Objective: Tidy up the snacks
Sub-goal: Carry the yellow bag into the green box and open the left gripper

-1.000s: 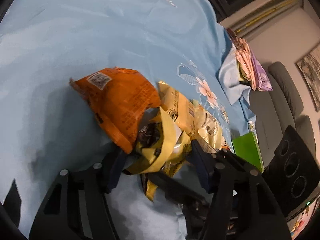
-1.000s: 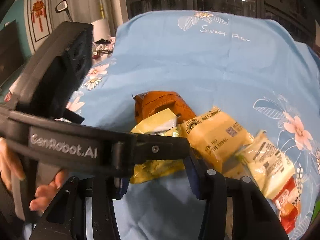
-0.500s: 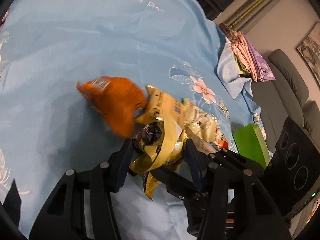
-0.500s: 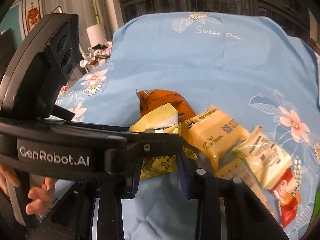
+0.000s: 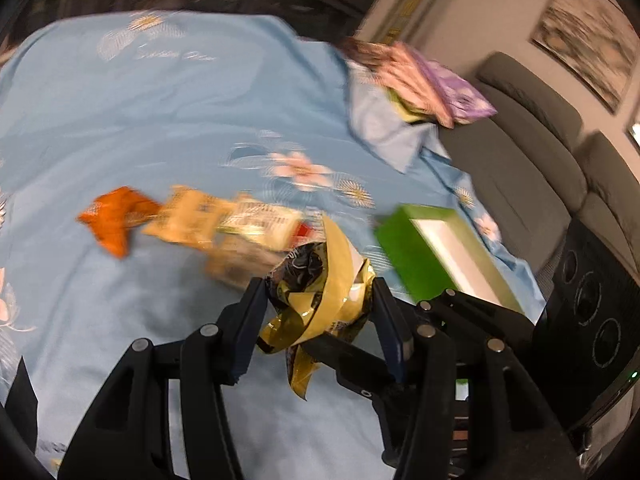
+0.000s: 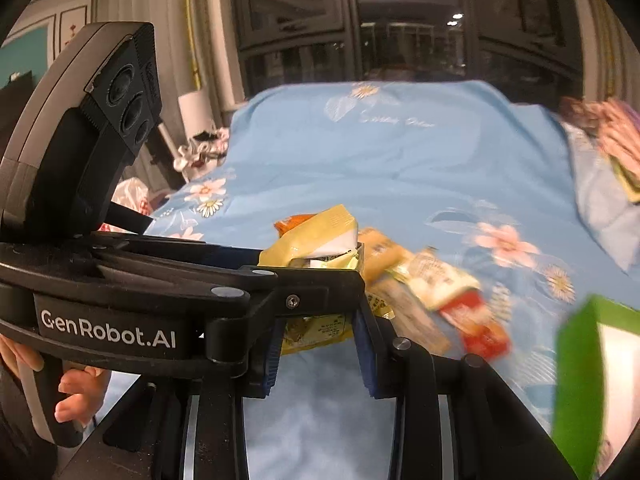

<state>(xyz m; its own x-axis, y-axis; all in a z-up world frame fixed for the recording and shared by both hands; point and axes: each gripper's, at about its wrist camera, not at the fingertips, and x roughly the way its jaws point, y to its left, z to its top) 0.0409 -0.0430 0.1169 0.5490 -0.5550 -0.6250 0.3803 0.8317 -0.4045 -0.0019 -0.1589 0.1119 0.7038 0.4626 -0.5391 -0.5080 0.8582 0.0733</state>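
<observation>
With my left claw (image 5: 318,312) clenched on a crumpled yellow packet (image 5: 320,288), I hold it clear of the blue bedspread (image 5: 160,120), up off the heap. My right claw (image 6: 318,344) sits just under the left one; in its own view the fingers look closed in on the lower end of the same packet, but the left claw's frame blocks the contact, so I cannot tell if it grips. Green box (image 5: 436,260) stands open just right of the packet, white inside showing, nothing visible in it from here. The orange bag (image 5: 114,220), tan packet (image 5: 188,220), pale packet (image 5: 260,222) and a red-ended one (image 6: 478,324) lie loose in a row on the bedspread, touching or overlapping; blur hides the details. A folded cloth pile (image 5: 424,84) sits at the far bed edge, apart from the snacks.

Progress, my read: early. One packet in hand, none sorted that I can see, at least four left on the bed. The box looks like the likely drop spot.
</observation>
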